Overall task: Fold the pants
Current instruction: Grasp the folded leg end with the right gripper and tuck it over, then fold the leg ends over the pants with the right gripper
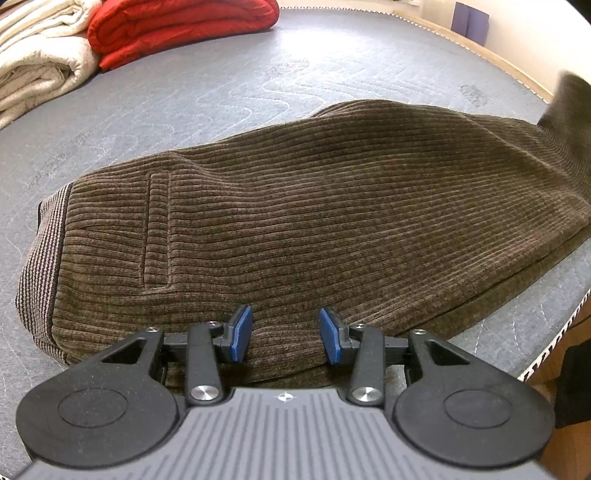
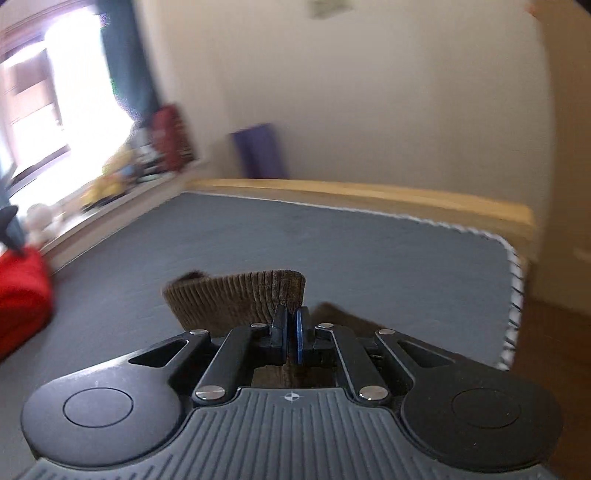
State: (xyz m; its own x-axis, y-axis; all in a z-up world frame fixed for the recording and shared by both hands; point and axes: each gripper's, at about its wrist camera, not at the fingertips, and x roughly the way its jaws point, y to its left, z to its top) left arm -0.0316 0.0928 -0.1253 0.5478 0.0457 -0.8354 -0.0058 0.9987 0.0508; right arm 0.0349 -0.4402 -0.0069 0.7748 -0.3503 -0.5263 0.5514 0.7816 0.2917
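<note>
**On the mattress, the leg end goes up for the fold**

On the grey mattress [image 1: 221, 96] we have the brown corduroy pants [image 1: 295, 206] lying lengthwise, already doubled leg on leg by the look of the stacked edges, with the striped waistband [image 1: 40, 251] at the left end. Our left gripper [image 1: 286, 334] hovers low over the near edge of the cloth, its blue pads [image 1: 242, 332] spread apart and holding nothing. Our right gripper [image 2: 291, 334] is clamped on the cuff end [image 2: 240, 295] of the pants and has it raised off the mattress; the left view shows that end rising at the far right.

We judge this to be the fold of the leg end toward the waistband. The next move calls for carrying the cuff leftward over the body of the pants and laying it square near the waistband, while the left gripper pins or steadies the near edge so the lower layers do not drag. Folded red and cream bedding [image 1: 177, 29] sits well clear at the far corner.
</note>
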